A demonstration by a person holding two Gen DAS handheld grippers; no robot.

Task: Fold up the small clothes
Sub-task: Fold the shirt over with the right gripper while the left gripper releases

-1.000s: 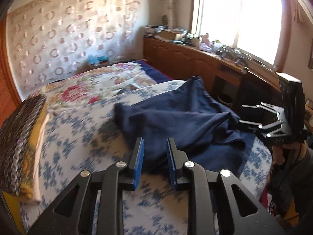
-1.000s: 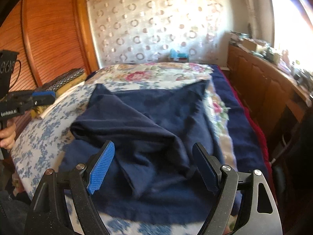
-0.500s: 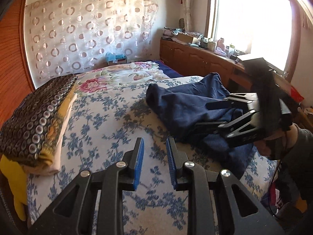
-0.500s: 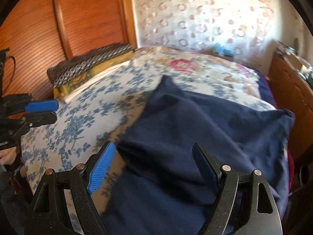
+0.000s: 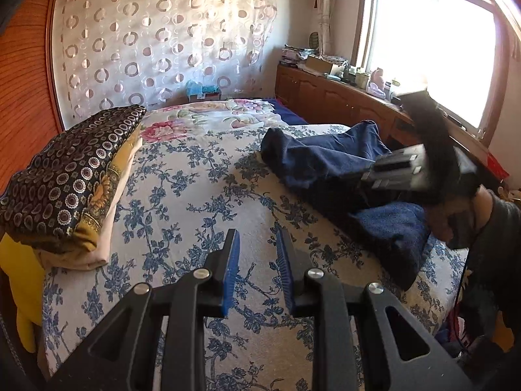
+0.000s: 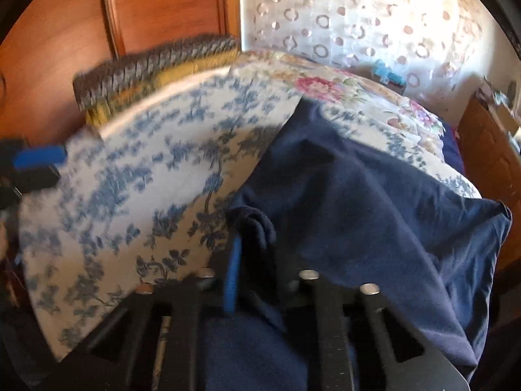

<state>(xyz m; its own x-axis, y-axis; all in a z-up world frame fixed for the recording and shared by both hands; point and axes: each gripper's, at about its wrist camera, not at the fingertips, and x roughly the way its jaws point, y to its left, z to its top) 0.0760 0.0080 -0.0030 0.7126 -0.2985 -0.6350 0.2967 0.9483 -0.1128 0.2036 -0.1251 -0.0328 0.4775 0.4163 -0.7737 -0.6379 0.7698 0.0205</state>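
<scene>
the right gripper point(image 6: 257, 254) is clamping its jaws on a bunched edge of the navy blue garment point(image 6: 374, 215), which is lying crumpled on the right side of the bed point(image 5: 202, 195), over the blue floral bedspread. the left gripper point(image 5: 257, 273) is hanging above bare bedspread to the garment's left, jaws a little apart and holding nothing. a stack of folded clothes point(image 5: 68, 176) is sitting at the bed's far left edge.
</scene>
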